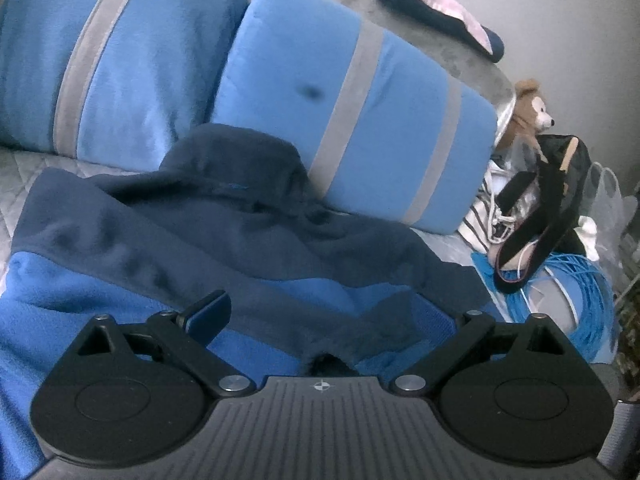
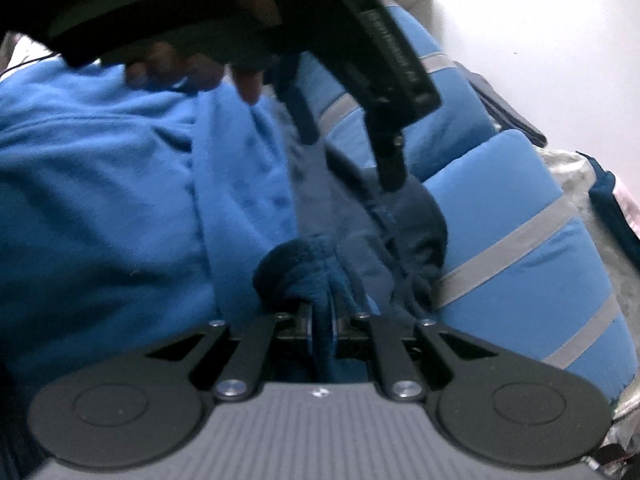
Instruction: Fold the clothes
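A fleece jacket [image 1: 200,240], navy at the collar and shoulders and bright blue below, lies spread on the bed against the cushions. My left gripper [image 1: 336,320] hovers low over its blue part, wide open. Its left finger [image 1: 208,312] shows, while fabric hides the right one. In the right wrist view my right gripper [image 2: 320,320] is shut on a bunched fold of the jacket [image 2: 120,200]. Above it a person's hand [image 2: 168,68] holds the left gripper [image 2: 348,152], whose fingers stand apart over the navy collar.
Two blue cushions with grey stripes [image 1: 380,100] [image 1: 120,60] stand behind the jacket. At the right lie a teddy bear [image 1: 528,108], a black bag [image 1: 552,200] and a coil of blue cable [image 1: 580,300]. A pale wall [image 2: 520,20] is beyond.
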A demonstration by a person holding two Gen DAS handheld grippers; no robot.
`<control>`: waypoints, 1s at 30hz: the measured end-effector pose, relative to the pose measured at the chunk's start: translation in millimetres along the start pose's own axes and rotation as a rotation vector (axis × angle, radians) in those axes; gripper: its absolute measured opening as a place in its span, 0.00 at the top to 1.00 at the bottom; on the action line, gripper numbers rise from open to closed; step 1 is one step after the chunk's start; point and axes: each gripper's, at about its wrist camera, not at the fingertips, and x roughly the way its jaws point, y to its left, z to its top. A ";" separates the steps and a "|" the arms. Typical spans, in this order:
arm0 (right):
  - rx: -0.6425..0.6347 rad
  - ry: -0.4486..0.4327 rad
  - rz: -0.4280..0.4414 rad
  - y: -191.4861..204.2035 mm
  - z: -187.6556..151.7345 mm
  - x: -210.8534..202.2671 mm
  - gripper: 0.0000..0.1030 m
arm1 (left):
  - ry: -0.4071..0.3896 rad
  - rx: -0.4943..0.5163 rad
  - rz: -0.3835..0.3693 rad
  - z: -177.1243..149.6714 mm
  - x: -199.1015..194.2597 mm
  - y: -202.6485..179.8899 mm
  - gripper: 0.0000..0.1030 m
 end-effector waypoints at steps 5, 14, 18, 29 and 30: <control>-0.012 0.011 0.005 1.2 0.1 1.4 0.75 | 0.001 0.001 -0.018 -0.2 -2.5 -1.8 0.03; -0.057 0.023 -0.013 6.1 3.4 4.7 0.58 | 0.012 -0.024 -0.051 -1.3 -4.4 1.3 0.03; -0.085 0.007 -0.011 9.9 5.7 2.7 0.32 | 0.018 -0.051 -0.076 -2.2 -6.1 3.9 0.03; -0.166 -0.037 -0.036 10.5 7.0 -5.5 0.19 | 0.121 -0.231 -0.270 -14.7 12.6 16.4 0.05; -0.178 -0.039 -0.034 10.2 5.7 -6.0 0.19 | 0.135 -0.249 -0.289 -16.3 14.9 16.9 0.05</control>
